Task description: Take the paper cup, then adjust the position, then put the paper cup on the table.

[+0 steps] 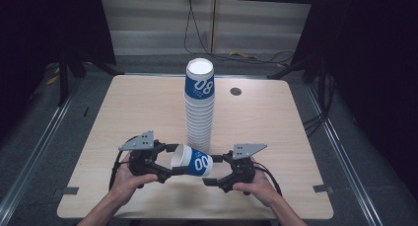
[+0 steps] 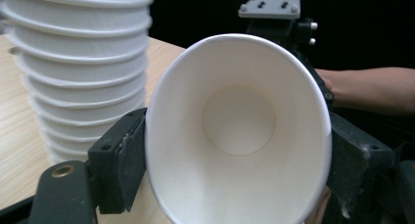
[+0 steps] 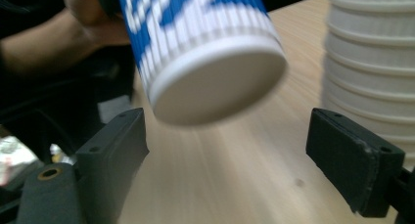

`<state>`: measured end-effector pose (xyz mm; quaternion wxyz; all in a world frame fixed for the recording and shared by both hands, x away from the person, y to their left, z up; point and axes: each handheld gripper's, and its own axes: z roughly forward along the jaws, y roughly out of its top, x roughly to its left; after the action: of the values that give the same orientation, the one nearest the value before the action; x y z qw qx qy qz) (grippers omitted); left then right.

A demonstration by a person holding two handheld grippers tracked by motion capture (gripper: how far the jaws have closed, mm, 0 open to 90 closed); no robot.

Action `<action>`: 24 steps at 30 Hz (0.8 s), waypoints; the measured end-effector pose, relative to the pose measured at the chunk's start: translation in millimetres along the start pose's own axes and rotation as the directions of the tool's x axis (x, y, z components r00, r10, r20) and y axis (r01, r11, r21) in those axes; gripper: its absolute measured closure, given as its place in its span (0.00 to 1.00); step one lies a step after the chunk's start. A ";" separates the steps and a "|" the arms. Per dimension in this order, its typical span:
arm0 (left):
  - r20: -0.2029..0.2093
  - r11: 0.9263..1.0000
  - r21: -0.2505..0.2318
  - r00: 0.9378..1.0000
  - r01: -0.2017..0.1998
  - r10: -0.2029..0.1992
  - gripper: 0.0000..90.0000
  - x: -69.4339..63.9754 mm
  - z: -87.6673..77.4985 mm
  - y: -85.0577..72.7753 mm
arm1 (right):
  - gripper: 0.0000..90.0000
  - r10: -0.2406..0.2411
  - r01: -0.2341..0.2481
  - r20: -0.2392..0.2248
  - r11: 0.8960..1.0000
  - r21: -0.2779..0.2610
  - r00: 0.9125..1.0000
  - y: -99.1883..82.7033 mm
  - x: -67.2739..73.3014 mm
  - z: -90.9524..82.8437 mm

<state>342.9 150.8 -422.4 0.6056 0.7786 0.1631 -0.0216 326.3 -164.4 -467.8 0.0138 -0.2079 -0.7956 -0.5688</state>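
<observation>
paper, white inside and blue outside, made up the single cup [image 1: 192, 161] that you held on its side low in the middle of the high view, just in front of the tall cup stack [image 1: 200, 105]. your left gripper [image 1: 165, 167] had its fingers [image 2: 122, 160] pressed against the cup's rim at both sides, so the open mouth faced straight into the left gripper view, with the stack's white rims at that frame's upper left. your right gripper [image 1: 213, 170] sat at the cup's base end, its fingers [image 3: 115, 145] spread wide and clear of the cup; in the right gripper view the cup's white bottom hung above and between them, touching neither, and was blurred. the stack stood upright near the centre of the wooden bench [image 1: 123, 117], mouth down, with a blue printed cup on top. both of your hands rested low at the bench's near edge, at the bottom of the high view. a small dark round disc [image 1: 235, 91] lay on the bench to the right of the stack's top.
</observation>
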 end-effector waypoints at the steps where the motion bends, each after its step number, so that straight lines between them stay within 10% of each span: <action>1: -0.010 1.000 0.009 1.000 -0.005 0.005 0.23 0.6 -2.7 0.5 | 0.17 0.003 -0.003 0.015 1.000 0.002 1.000 -0.5 -0.7 -1.2; 12: -0.085 0.997 0.080 0.996 0.017 -0.010 0.22 14.6 -23.1 -2.2 | 0.15 0.070 -0.066 0.158 0.997 -0.028 0.985 -1.5 -14.7 -17.9; 24: -0.218 0.995 0.086 0.976 0.043 -0.023 0.22 28.3 -41.3 -3.8 | 0.15 0.102 -0.098 0.253 0.995 -0.029 0.962 -1.5 -23.9 -28.2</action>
<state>361.8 197.3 -421.6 0.5481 0.7999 0.2399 0.0458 341.6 -198.0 -465.4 -0.0611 -0.3191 -0.7748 -0.5424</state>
